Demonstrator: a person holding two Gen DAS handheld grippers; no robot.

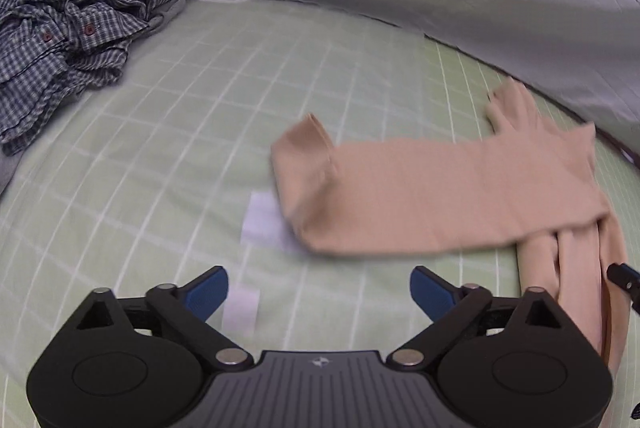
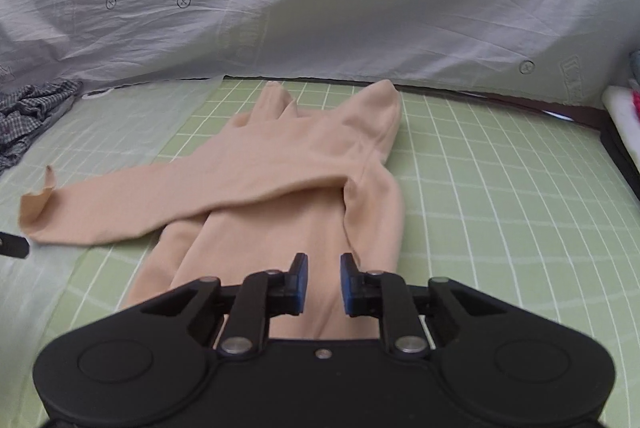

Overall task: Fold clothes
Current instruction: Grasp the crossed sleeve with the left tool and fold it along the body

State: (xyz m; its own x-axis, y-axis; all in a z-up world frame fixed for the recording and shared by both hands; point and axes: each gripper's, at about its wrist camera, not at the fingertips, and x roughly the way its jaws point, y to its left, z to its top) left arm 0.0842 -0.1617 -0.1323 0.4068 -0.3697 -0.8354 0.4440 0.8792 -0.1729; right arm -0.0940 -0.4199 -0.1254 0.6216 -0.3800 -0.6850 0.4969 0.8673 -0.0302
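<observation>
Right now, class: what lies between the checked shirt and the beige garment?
Only bare green grid sheet lies between checked shirt and beige garment; the left wrist view shows it.

Both wrist views look down, sharing the beige garment [image 1: 420,196]

Two garments lie on the bed: one beige long-sleeved top [image 2: 304,164] and one crumpled blue checked shirt [image 1: 68,40]. One green grid-patterned sheet [image 2: 480,168], one white printed cover [image 2: 360,8] with two orange carrots visible in the right wrist view, one in the left
</observation>
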